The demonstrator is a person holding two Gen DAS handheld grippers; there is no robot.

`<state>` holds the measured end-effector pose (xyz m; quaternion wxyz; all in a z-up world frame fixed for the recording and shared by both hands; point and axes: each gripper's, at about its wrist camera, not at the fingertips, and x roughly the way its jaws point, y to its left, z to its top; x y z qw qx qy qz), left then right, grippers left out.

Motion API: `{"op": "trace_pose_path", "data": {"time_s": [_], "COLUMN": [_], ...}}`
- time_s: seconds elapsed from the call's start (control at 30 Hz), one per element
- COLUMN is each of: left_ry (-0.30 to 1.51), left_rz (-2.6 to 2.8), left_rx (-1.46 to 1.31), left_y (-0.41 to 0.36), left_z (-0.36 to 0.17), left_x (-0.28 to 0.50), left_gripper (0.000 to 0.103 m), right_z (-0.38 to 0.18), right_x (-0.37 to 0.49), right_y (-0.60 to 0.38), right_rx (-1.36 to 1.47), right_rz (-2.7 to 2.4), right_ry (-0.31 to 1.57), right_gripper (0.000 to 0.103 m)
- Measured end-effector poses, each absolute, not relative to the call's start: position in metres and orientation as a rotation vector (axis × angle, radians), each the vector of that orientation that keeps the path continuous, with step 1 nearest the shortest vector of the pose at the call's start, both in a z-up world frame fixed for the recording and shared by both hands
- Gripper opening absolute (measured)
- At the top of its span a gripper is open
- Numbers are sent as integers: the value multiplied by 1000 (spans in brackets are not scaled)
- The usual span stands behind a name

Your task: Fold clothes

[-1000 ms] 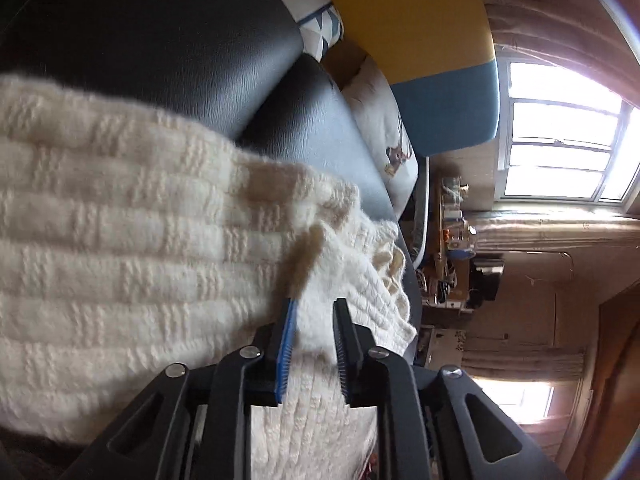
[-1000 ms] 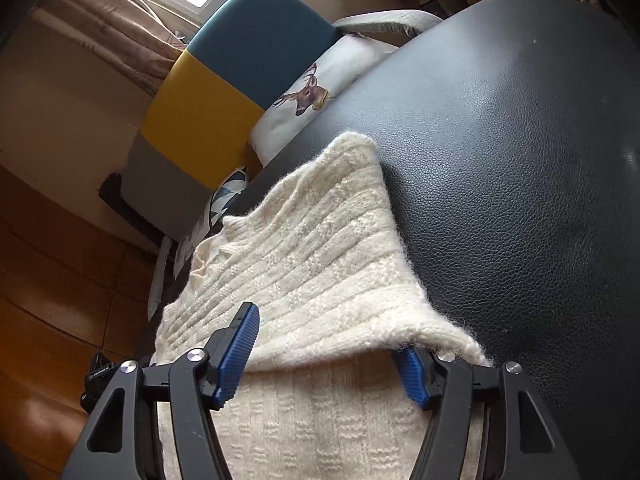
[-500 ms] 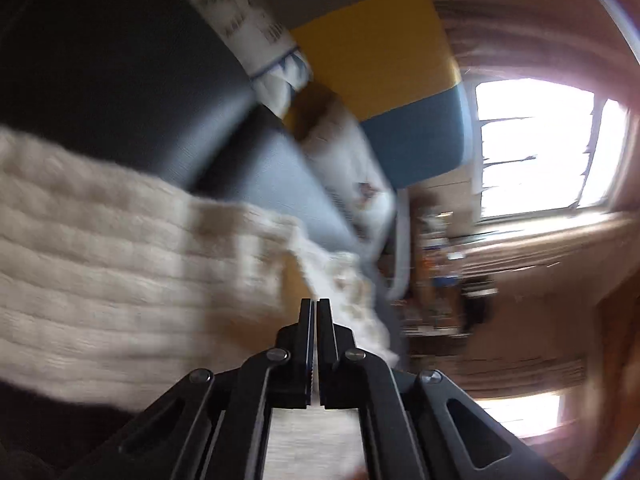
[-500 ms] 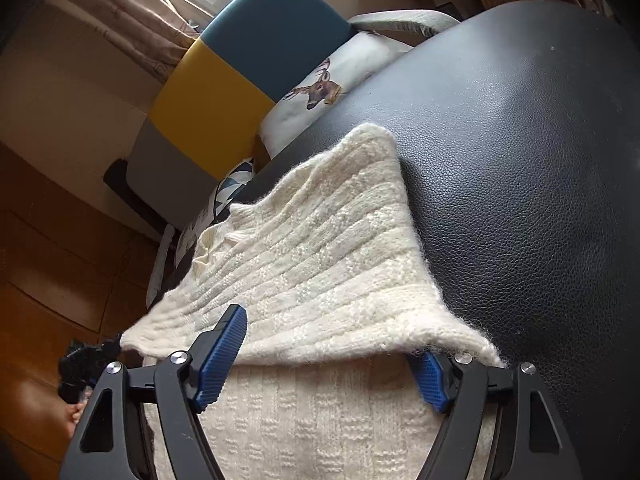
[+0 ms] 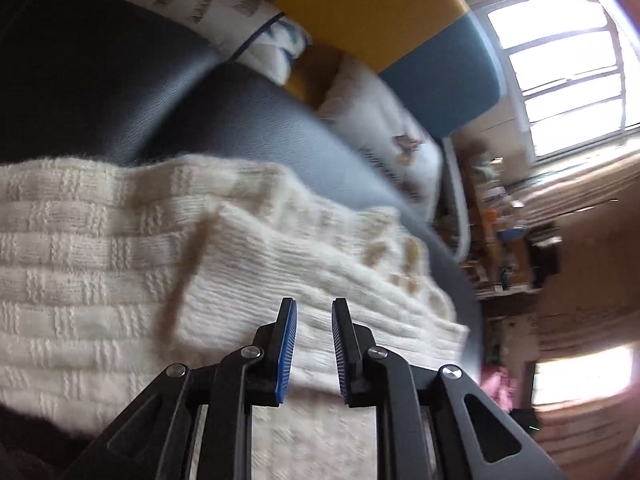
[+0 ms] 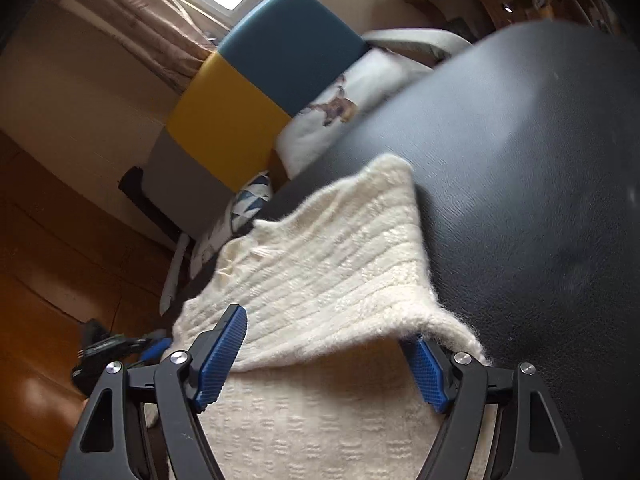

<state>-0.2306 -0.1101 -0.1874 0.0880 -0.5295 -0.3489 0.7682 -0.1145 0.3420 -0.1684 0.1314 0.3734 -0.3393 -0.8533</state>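
A cream knitted sweater (image 5: 120,260) lies on a black leather seat (image 5: 100,80), with a ribbed sleeve end (image 5: 320,264) folded over its body. My left gripper (image 5: 314,308) hovers just above that sleeve; its jaws are opening, a narrow gap apart, and nothing is pinched between them. In the right wrist view the sweater (image 6: 328,264) has a folded layer whose near edge lies between the wide-open fingers of my right gripper (image 6: 324,326). That edge drapes over the right fingertip (image 6: 420,356), and the pads do not press it. The left gripper (image 6: 120,350) shows blurred at the sweater's far left side.
A yellow, blue and grey chair back (image 6: 248,92) stands behind the seat, with a deer-print cushion (image 6: 340,108) and a patterned pillow (image 5: 240,20) against it. Bare black leather (image 6: 520,160) stretches to the right of the sweater. A bright window (image 5: 568,60) and cluttered shelves lie beyond.
My left gripper let go of the sleeve end it held, shut empty, then parted slightly while pulling back and up. The right gripper widened a little and rose slightly over the fold.
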Motion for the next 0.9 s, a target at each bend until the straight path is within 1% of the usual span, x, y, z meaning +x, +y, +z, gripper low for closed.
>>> {"op": "trace_pose_path", "data": {"time_s": [0.07, 0.1, 0.13, 0.2, 0.23, 0.27, 0.33, 0.4, 0.53, 0.63, 0.67, 0.73, 0.8, 0.9], "left_ry": [-1031, -1023, -1039, -1058, -1065, -1072, -1063, -1053, -870, -736, -721, -696, -675, -713], "left_rz": [2300, 2305, 2293, 2270, 2260, 2250, 2238, 2227, 2238, 2235, 2222, 2198, 2210, 2219], "left_rx": [-1556, -1542, -1539, -1540, -1540, -1541, -1541, -1541, -1440, -1429, -1426, -1415, -1429, -1497], "left_y": [-114, -116, -119, -124, -125, -126, -122, -117, -80, -47, -39, -25, -18, -21], "left_z": [-193, -193, -195, -199, -202, -204, -198, -192, -162, -152, -151, -150, -153, -172], "left_x": [-222, -216, -209, -201, -200, -199, -202, -205, -207, -216, -217, -220, -219, -220], "left_gripper": [11, 11, 11, 9, 6, 2, 3, 10, 12, 12, 12, 12, 12, 12], "right_z": [-161, -159, -161, -179, -190, -200, -201, -200, -175, -143, -133, -116, -112, -140], "right_x": [-120, -124, -128, -139, -144, -145, -138, -131, -118, -111, -114, -128, -152, -197], "right_y": [337, 333, 331, 333, 336, 343, 353, 359, 357, 353, 352, 352, 354, 363], "right_rx": [1058, 1056, 1073, 1170, 1240, 1275, 1224, 1234, 1281, 1178, 1134, 1043, 988, 1057], "right_rz": [-2460, -2454, -2457, -2467, -2479, -2478, -2475, -2454, -2418, -2418, -2418, -2430, -2441, -2397], "right_ry": [-939, -910, -892, -880, -874, -899, -949, -973, -881, -797, -793, -813, -835, -958], "right_gripper": [80, 83, 83, 84, 83, 76, 73, 73, 74, 74, 75, 76, 83, 83]}}
